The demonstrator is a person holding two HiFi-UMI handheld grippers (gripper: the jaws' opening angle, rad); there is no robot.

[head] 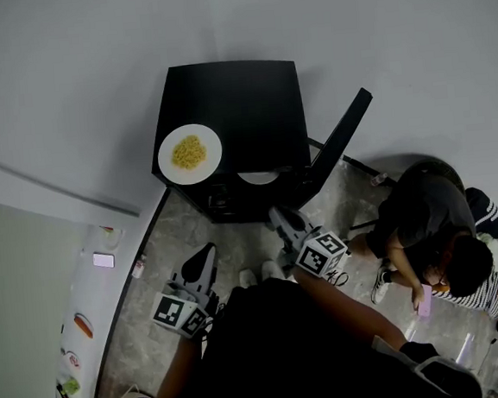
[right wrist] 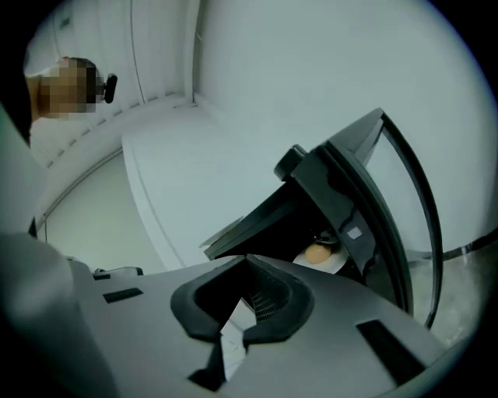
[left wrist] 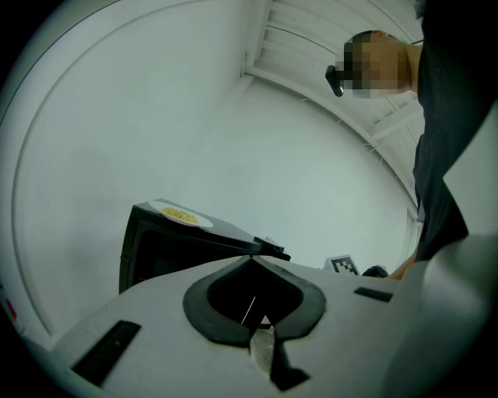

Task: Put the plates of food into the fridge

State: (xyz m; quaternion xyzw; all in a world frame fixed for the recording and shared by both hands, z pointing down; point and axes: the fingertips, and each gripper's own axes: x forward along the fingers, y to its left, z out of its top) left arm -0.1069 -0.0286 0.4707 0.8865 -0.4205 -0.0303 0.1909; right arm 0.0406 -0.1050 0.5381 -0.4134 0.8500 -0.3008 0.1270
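Note:
A small black fridge (head: 234, 121) stands against the wall with its door (head: 340, 147) swung open to the right. On its top sits a white plate of yellow food (head: 190, 153), also seen in the left gripper view (left wrist: 180, 215). A second white plate (head: 258, 177) rests inside the fridge, and it carries a round brownish piece of food (right wrist: 319, 254). My left gripper (head: 205, 257) hangs low in front of the fridge, shut and empty (left wrist: 253, 260). My right gripper (head: 281, 219) is just before the open compartment, also shut with nothing in it (right wrist: 247, 259).
A person (head: 434, 230) sits on the floor to the right, beside the open door, holding a phone. A tall white appliance (head: 79, 339) with magnets stands at the left. Between it and the fridge is stone floor (head: 162, 245).

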